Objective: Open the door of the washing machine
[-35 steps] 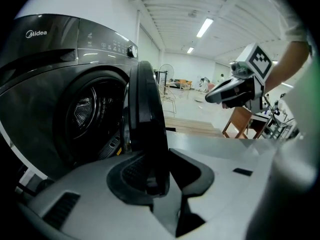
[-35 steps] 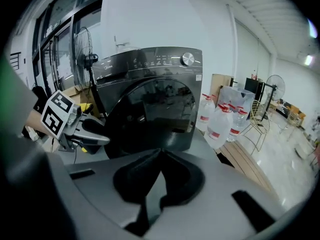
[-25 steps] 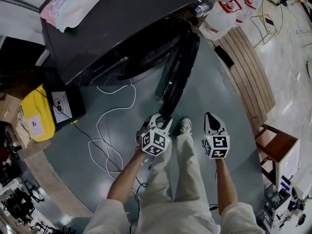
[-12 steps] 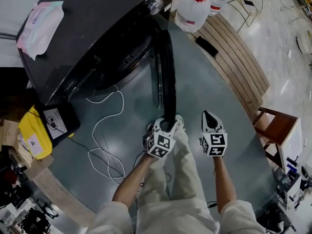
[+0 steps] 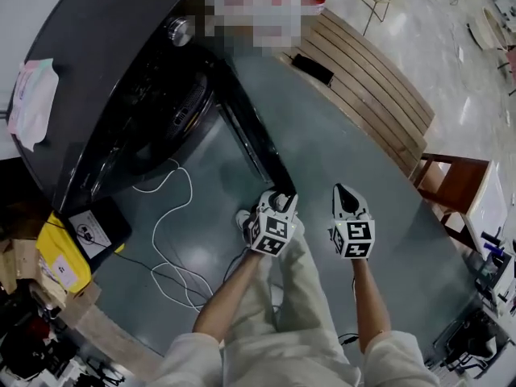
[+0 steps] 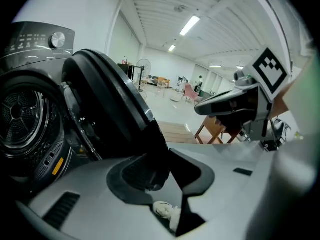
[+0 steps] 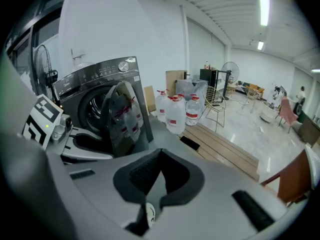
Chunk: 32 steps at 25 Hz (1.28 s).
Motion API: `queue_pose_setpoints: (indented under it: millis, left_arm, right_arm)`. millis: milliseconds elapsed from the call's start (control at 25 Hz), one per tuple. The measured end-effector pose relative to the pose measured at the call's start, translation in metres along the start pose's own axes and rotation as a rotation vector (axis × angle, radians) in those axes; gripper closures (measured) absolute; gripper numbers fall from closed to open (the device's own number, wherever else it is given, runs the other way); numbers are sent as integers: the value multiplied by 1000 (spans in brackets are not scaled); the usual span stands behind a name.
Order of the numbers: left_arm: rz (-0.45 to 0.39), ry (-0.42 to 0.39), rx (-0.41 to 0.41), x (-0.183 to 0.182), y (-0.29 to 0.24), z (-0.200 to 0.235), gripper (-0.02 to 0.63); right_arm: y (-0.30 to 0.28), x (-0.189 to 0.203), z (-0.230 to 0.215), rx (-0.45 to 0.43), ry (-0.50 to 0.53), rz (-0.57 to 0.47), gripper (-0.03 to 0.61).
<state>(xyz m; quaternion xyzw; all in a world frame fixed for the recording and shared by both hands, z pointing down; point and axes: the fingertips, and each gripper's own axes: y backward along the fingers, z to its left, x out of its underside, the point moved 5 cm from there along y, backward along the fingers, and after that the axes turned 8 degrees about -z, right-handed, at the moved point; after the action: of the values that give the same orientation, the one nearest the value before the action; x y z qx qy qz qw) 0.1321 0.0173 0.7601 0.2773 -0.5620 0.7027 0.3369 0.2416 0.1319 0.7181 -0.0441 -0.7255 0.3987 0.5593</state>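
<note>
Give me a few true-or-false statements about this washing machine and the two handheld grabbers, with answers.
1. The washing machine has its door shut. False: the door stands swung open.
2. The left gripper is clamped on the door's free edge. True.
3. The right gripper holds a water bottle. False: it holds nothing and hangs beside the left one.
4. A white cable lies on the floor beside the machine. True.

Bright, even light from long white ceiling strip lamps (image 6: 190,25) at one o'clock fills every view, leaving soft glare on the pale polished stone floor (image 5: 463,71) at two o'clock, while both gripper views bulge and darken at their rims, nearest foreground blurred.
</note>
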Motion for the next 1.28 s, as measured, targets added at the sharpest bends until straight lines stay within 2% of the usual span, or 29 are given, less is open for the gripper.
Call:
queue_pose_setpoints:
  millis: [280, 520, 840, 1280]
  left_arm:
    - [0, -38, 51, -31, -53, -24, 541]
    - [0, -78, 100, -61, -95, -38, 541]
    - [-11, -126, 109, -101, -142, -44, 546]
    - [-18, -171, 115, -129, -153, -44, 561]
  right_arm:
    - [20, 13, -45, 64, -55, -1, 579]
    - [35, 24, -81, 117, -95, -2, 579]
    - [50, 32, -117, 164, -144, -14, 580]
    - [60, 28, -132, 183, -174, -32, 580]
